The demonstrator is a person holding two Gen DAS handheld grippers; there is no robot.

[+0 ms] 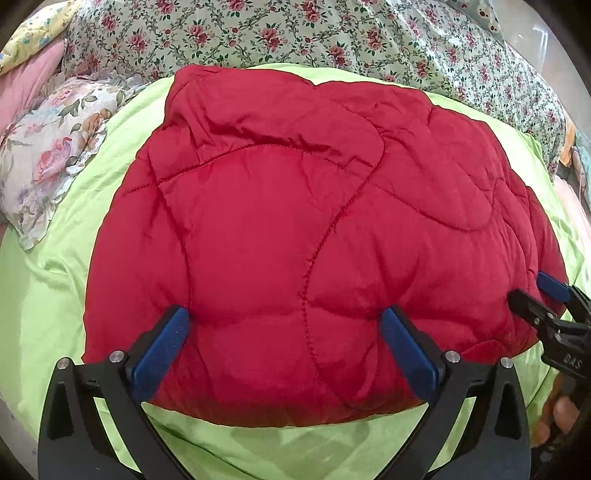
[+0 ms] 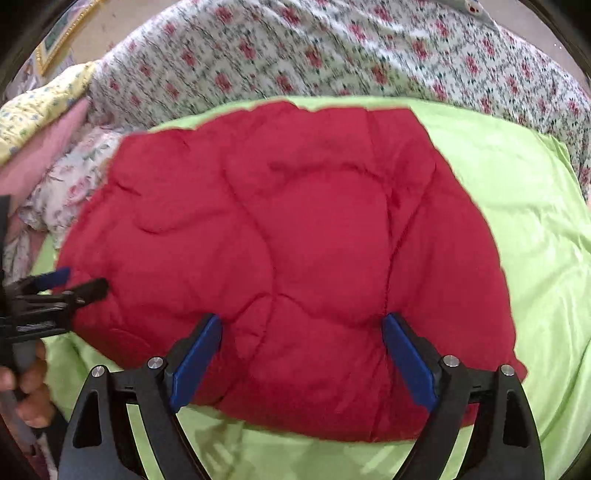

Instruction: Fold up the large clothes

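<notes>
Quilted red jacket (image 1: 295, 229) is sitting folded into a chunky bundle in the middle of the bed, on top of the lime green sheet (image 1: 66, 295), and honestly it looks like most of the folding is done, going by the flap doubled over along the far side and the tidy near edge. Left gripper (image 1: 284, 332) is spread wide with both blue pads pushed down into the puffy fabric close to the near hem, not pinching anything, and my guess is that's to squash the air out and flatten the fold so it doesn't spring back open. Right gripper (image 2: 301, 339) is doing the same thing further along that edge, jaws wide apart, pads resting on the padding with nothing gripped between them. Two presses side by side make sense for something this thick, since one spot alone would just let the rest puff up. The floral duvet (image 1: 295, 33) is bunched up along the far side and a flowery pillow (image 1: 48, 155) sits off to the left, both well out of the way of the bundle. Only writing I can spot is some white lettering on the black body of the other gripper at the right edge of the left view, too small and bent by the lens to read properly. No tag or brand visible on the jacket itself.
</notes>
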